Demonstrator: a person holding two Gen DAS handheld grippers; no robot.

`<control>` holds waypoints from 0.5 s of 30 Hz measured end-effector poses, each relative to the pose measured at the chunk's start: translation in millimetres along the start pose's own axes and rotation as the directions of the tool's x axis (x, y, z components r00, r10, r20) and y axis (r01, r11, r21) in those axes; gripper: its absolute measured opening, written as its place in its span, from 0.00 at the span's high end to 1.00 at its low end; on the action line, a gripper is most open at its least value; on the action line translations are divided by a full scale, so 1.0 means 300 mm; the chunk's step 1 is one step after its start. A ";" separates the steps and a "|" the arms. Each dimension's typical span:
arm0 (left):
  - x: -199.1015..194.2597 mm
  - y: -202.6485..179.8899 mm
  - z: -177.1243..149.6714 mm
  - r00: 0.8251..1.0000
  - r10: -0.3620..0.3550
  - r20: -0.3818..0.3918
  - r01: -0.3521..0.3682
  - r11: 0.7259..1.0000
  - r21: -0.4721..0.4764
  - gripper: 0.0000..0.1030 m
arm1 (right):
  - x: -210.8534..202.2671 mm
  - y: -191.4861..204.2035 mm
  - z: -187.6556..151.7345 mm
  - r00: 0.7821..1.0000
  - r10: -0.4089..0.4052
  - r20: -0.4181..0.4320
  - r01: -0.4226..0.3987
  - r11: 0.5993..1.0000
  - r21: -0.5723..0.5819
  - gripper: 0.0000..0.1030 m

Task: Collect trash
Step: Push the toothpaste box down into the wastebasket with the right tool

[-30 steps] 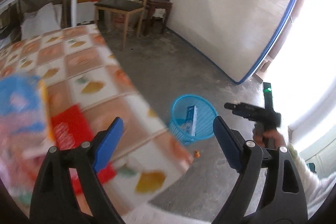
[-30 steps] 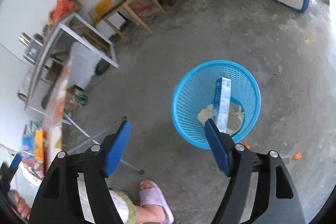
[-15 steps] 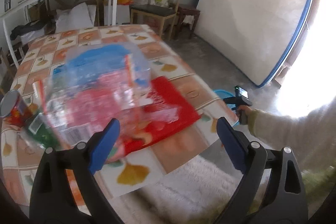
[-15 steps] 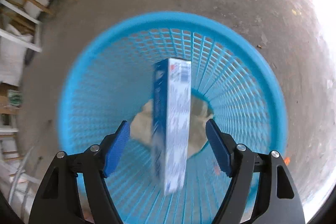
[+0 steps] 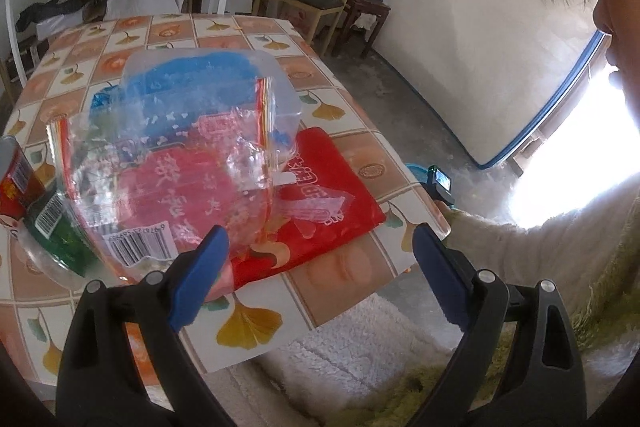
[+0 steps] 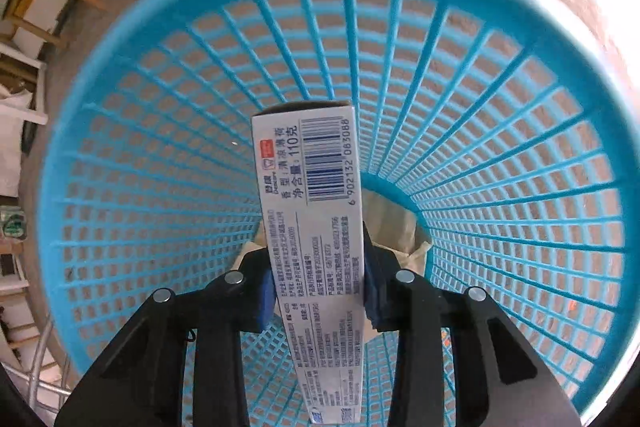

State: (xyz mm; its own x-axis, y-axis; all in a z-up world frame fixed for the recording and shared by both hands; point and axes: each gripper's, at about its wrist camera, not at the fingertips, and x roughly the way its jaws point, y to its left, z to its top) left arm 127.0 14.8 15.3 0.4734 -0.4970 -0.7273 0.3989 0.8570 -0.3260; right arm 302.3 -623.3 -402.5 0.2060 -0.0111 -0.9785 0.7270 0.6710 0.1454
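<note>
box of toothpaste standing on end inside the blue basket, leaning toward its near wall — pinched at mid-length by the right gripper, jaws just closed onto it. best to keep the squeeze even and lift straight up, clear of the basket rim. left gripper spread wide and empty, over the crumpled wrapper on the table beside the basket.
</note>
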 end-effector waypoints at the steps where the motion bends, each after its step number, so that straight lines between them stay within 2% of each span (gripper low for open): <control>1: 0.003 -0.001 0.000 1.000 -0.001 -0.001 0.001 1.000 0.002 0.13 | -0.034 0.010 -0.009 1.000 0.007 0.027 -0.006 0.999 -0.033 0.68; 3: 0.002 -0.006 -0.004 1.000 -0.003 -0.002 0.003 1.000 0.009 0.13 | -0.098 0.040 -0.032 0.996 0.020 0.085 -0.013 0.997 -0.080 0.68; 6: 0.000 -0.010 -0.010 1.000 -0.013 0.004 0.013 1.000 0.012 0.13 | -0.208 0.054 -0.057 0.978 0.056 0.202 -0.029 0.991 -0.132 0.67; 8: -0.006 -0.015 -0.016 1.000 -0.021 0.010 0.021 1.000 0.014 0.13 | -0.254 0.055 -0.070 0.968 0.069 0.242 -0.033 0.988 -0.149 0.66; 9: -0.010 -0.018 -0.020 1.000 -0.023 0.013 0.023 1.000 0.016 0.13 | -0.261 0.052 -0.072 0.970 0.063 0.235 -0.029 0.989 -0.147 0.63; 10: -0.014 -0.021 -0.023 1.000 -0.025 0.017 0.024 1.000 0.019 0.13 | -0.265 0.038 -0.072 0.972 0.061 0.226 -0.029 0.990 -0.141 0.49; 11: -0.019 -0.022 -0.024 0.999 -0.026 0.020 0.025 0.999 0.020 0.13 | -0.272 0.025 -0.077 0.974 0.052 0.223 -0.023 0.991 -0.129 0.43; 15: -0.054 -0.022 -0.032 0.998 -0.037 0.049 0.036 0.999 0.020 0.13 | -0.326 -0.001 -0.090 0.968 0.037 0.250 -0.018 0.997 -0.079 0.37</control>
State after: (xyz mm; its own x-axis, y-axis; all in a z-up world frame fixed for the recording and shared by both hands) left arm 109.3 18.5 23.6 0.4961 -0.5340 -0.6846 0.4309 0.8360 -0.3398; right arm 264.3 -602.3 -310.8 0.3896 -0.1710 -0.9050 0.6690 0.7279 0.1505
